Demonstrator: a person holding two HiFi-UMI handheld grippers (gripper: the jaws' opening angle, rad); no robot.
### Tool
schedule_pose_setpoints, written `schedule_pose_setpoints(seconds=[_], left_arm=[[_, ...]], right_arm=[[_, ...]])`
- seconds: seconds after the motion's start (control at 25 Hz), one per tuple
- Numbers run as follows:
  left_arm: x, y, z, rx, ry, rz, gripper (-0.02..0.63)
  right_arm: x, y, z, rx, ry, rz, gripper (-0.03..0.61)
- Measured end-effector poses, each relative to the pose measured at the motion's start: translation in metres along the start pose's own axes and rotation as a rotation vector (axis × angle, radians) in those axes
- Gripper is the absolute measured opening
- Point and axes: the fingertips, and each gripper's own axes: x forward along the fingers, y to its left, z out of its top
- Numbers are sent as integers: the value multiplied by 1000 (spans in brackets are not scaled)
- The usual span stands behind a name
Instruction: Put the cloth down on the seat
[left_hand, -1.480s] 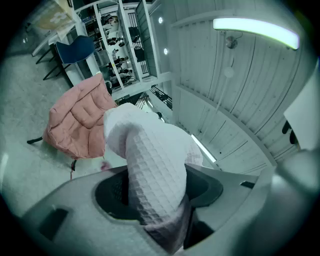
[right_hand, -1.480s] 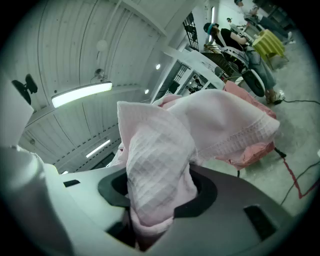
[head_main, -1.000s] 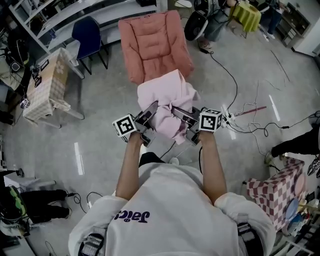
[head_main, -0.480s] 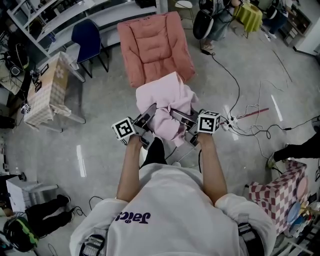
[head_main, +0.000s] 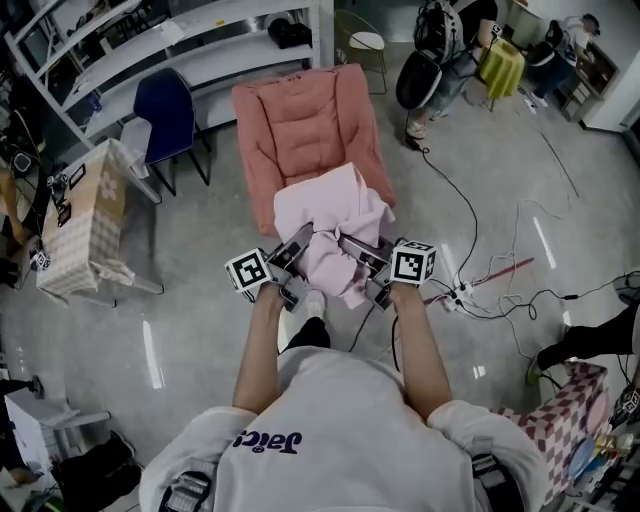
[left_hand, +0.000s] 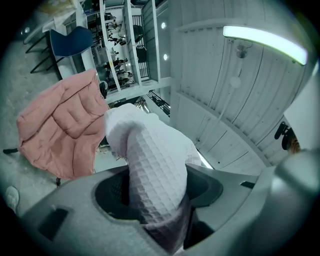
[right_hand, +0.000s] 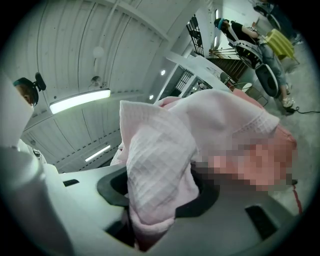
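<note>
A pale pink waffle-weave cloth (head_main: 330, 212) hangs bunched between my two grippers, in the air just in front of the salmon-pink padded armchair (head_main: 305, 120). Its far fold overlaps the seat's front edge in the head view. My left gripper (head_main: 297, 248) is shut on the cloth's left part, and a thick roll of cloth (left_hand: 155, 160) fills its jaws (left_hand: 160, 202). The armchair (left_hand: 60, 125) shows to the left of that roll. My right gripper (head_main: 362, 252) is shut on the right part, with cloth (right_hand: 160, 150) bulging out of its jaws (right_hand: 157, 205).
A blue chair (head_main: 170, 95) and white shelving (head_main: 190, 40) stand left of and behind the armchair. A small table with a checked cover (head_main: 85, 215) is at the left. Cables and a power strip (head_main: 465, 292) lie on the floor at the right, near someone's leg (head_main: 590, 340).
The person has stepped toward the armchair, carrying the cloth forward in both grippers. The chair now shows whole and the cloth reaches its front edge. Both grips are unchanged.
</note>
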Motion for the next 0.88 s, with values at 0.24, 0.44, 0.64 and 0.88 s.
schedule_pose_setpoints(seconds=[0.24, 0.44, 0.64, 0.88], left_arm=[[44, 41, 81, -5, 9, 8, 242], [69, 74, 148, 37, 15, 34, 242], [86, 110, 205, 9, 0, 39, 242], [106, 146, 236, -24, -5, 65, 242]], right_arm=[[67, -53, 53, 45, -12, -14, 213], [123, -87, 92, 61, -19, -5, 215], [178, -123, 118, 73, -11, -3, 216], [207, -161, 133, 114, -9, -37, 216]])
